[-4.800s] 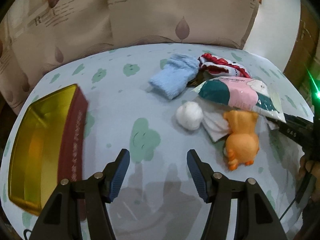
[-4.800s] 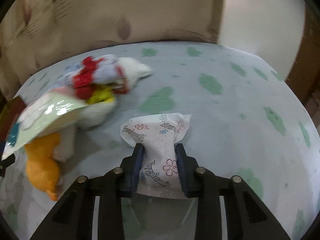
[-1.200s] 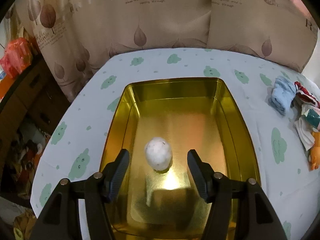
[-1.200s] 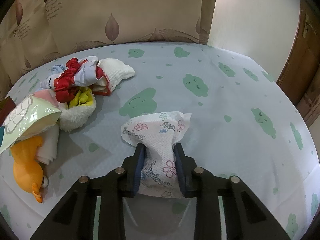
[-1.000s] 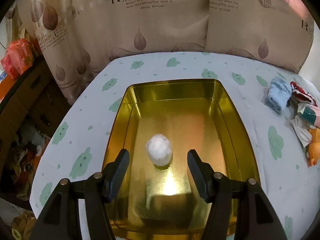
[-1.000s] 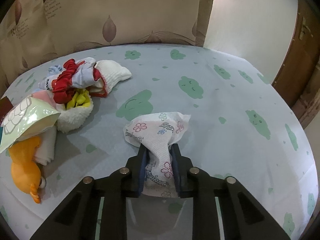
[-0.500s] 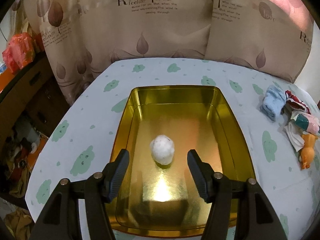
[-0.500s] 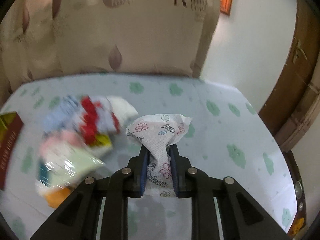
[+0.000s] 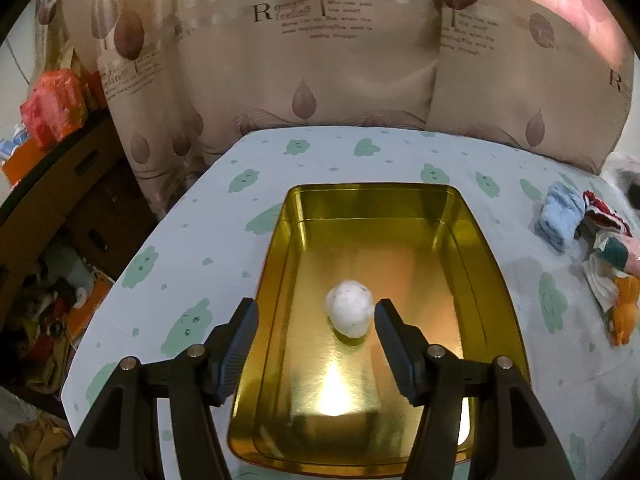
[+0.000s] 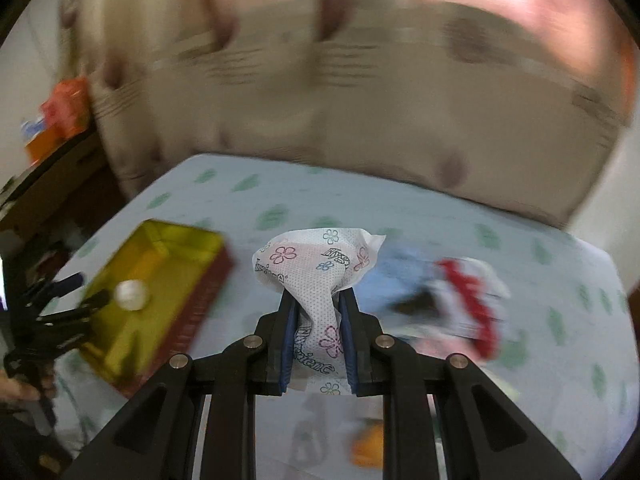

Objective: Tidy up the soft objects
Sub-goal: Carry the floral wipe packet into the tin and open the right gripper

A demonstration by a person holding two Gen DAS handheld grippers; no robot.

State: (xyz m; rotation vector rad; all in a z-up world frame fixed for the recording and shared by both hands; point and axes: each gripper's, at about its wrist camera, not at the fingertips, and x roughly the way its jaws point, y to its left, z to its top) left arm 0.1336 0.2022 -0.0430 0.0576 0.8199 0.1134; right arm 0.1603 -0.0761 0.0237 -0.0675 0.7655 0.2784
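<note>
A white fluffy ball (image 9: 349,307) lies in the gold tin tray (image 9: 496,280) on the table. My left gripper (image 9: 314,320) is open and empty above the tray's near half, the ball just ahead between its fingers. My right gripper (image 10: 317,308) is shut on a white flower-printed tissue pack (image 10: 320,268) and holds it in the air above the table. In the blurred right wrist view the tray (image 10: 192,304) with the ball (image 10: 131,295) is at the left, with my left gripper (image 10: 60,300) over it.
A pile of soft things lies at the table's right: a blue sock (image 9: 560,220), a red and white cloth (image 9: 604,216), a pink and green packet (image 9: 620,252), an orange plush toy (image 9: 624,316). Curtains hang behind the table. Cluttered shelves stand at the left.
My right gripper has lifted the tissue pack off the table and swung left toward the tray. My left gripper has pulled back and up from the ball left in the tray.
</note>
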